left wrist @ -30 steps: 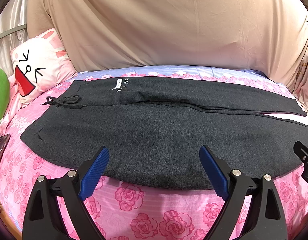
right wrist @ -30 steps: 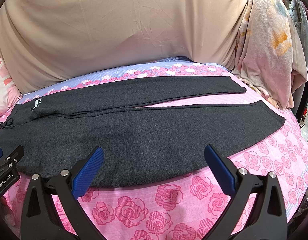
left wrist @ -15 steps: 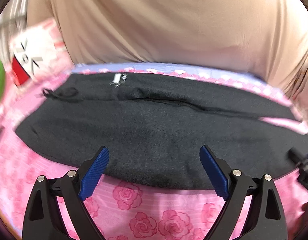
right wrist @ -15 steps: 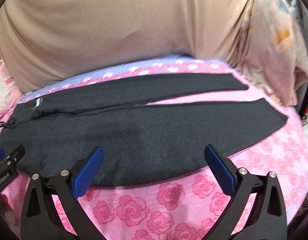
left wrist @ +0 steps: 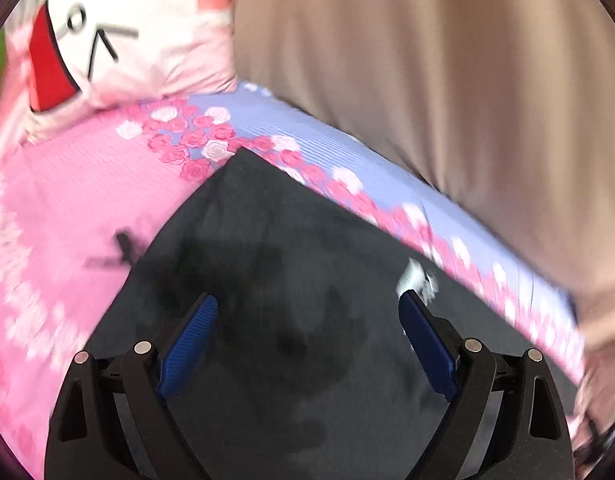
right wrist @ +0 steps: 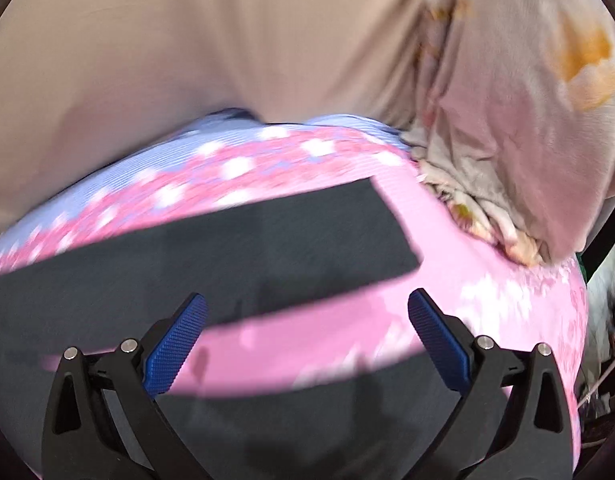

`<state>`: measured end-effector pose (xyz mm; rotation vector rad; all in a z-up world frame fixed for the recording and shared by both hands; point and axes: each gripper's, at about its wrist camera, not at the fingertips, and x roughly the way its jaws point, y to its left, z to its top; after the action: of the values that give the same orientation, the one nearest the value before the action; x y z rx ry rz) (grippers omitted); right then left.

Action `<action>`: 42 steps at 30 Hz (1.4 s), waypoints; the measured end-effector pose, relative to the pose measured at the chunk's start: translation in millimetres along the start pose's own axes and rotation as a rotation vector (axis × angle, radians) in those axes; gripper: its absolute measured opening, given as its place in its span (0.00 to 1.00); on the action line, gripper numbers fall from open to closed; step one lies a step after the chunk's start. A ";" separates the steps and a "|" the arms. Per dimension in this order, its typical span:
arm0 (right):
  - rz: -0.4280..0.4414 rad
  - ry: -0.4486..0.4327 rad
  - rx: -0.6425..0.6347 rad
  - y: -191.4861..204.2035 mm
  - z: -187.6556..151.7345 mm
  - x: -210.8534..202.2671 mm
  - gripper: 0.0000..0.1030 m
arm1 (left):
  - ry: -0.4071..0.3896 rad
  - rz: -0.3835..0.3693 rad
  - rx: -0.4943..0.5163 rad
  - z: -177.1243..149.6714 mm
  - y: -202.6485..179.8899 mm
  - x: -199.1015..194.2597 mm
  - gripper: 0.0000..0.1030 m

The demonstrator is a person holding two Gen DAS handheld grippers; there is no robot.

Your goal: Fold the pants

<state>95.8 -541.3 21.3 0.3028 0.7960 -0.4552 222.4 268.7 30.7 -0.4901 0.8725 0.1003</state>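
A: What do we count?
B: One pair of pants (left wrist: pixel 291 280), dark grey knit, flat on the rose-print bed sheet (left wrist: pixel 67 200); its waist corner nears the sheet's far edge, by one cartoon pillow (left wrist: pixel 119 28).
A: Our left gripper (left wrist: pixel 307 316)?
B: Spread wide above the waist, gripping nothing.
A: And our right gripper (right wrist: pixel 307 316)?
B: Also spread, empty, over two pant legs (right wrist: pixel 267 240). Everything's blurred; a white label (left wrist: pixel 413 278) is unreadable.
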 end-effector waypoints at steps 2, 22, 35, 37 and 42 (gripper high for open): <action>0.001 0.037 0.074 -11.2 20.1 25.2 0.96 | 0.035 0.019 -0.067 20.8 9.7 20.9 0.87; 0.116 -0.052 -0.004 9.3 45.3 16.5 0.05 | -0.005 0.124 0.038 60.5 -2.2 1.7 0.06; 0.190 -0.060 -0.100 -57.6 -88.1 -84.3 0.05 | 0.012 -0.068 0.081 -65.8 78.5 -123.3 0.00; 0.190 -0.031 -0.087 -65.1 -107.8 -78.0 0.05 | 0.034 -0.130 0.041 -79.4 88.6 -122.1 0.00; 0.194 -0.032 -0.056 -72.7 -122.4 -83.4 0.13 | 0.039 -0.219 -0.146 -114.2 117.9 -128.0 0.43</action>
<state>-66.6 -528.9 -4.7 0.3164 0.7389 -0.2542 25.6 335.8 22.0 -0.7229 0.8480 -0.0471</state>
